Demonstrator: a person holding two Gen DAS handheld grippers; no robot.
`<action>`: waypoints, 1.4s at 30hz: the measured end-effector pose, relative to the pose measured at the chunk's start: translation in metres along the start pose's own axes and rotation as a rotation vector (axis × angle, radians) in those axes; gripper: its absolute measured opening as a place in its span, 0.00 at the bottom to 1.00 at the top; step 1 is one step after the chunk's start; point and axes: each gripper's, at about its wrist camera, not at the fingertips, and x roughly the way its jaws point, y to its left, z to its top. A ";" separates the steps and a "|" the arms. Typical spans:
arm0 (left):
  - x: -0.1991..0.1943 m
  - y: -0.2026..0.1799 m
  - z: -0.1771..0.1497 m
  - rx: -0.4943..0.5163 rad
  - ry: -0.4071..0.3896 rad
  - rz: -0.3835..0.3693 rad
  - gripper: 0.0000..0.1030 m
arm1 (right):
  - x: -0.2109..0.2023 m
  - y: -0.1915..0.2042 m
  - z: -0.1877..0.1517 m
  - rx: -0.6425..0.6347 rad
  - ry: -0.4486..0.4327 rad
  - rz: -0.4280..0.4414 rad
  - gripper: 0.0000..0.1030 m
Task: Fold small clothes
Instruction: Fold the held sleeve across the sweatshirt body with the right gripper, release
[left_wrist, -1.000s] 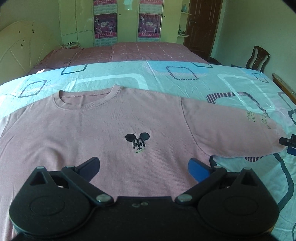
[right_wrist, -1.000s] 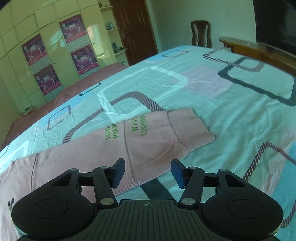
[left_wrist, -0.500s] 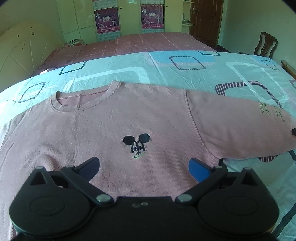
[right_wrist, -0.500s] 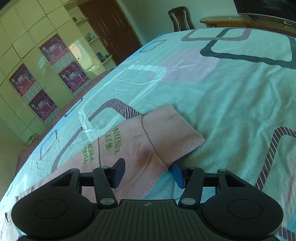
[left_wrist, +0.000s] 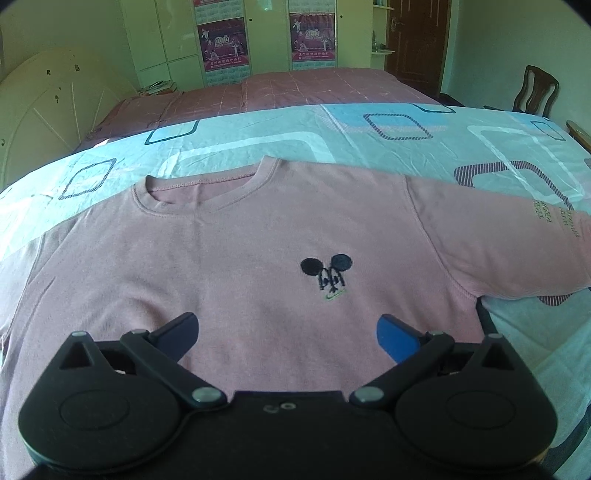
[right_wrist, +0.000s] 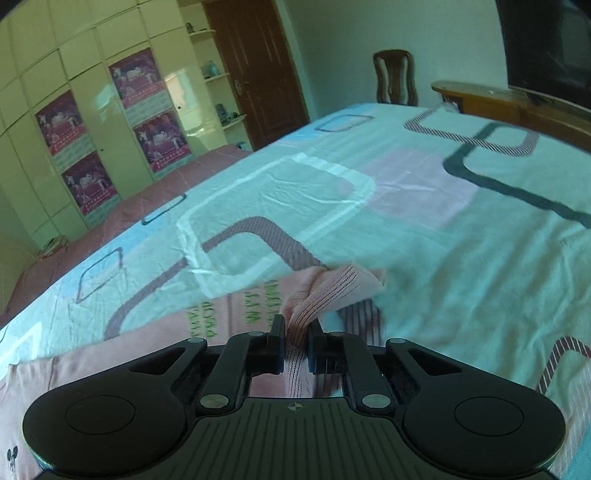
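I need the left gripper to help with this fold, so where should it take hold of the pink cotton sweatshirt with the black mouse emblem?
Probably the bottom hem of the pink cotton sweatshirt, coming in from the near edge. The open left gripper points that way, and the body lies flat, with no raised fold to pinch elsewhere. The right gripper has just closed on the ribbed cuff.

a bed (left_wrist: 461, 155) fills the middle of both views, covered by a pale turquoise sheet (right_wrist: 424, 236) printed with rounded squares in white, grey, blue and striped maroon. a pink sweatshirt (left_wrist: 229, 266) lies spread flat on the sheet, neckline toward the top of the frame, one sleeve (left_wrist: 498, 243) reaching to the right edge. behind, in the upper half, a maroon cover (left_wrist: 295, 92) lies on the bed's far part.
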 end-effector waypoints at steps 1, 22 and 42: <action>0.001 0.007 -0.002 -0.009 0.002 -0.005 0.99 | -0.005 0.015 0.000 -0.029 -0.010 0.018 0.10; -0.010 0.203 -0.062 -0.213 0.023 -0.037 0.85 | -0.006 0.367 -0.183 -0.584 0.215 0.439 0.07; 0.075 0.083 0.007 -0.159 0.054 -0.381 0.53 | -0.037 0.238 -0.136 -0.558 0.106 0.179 0.50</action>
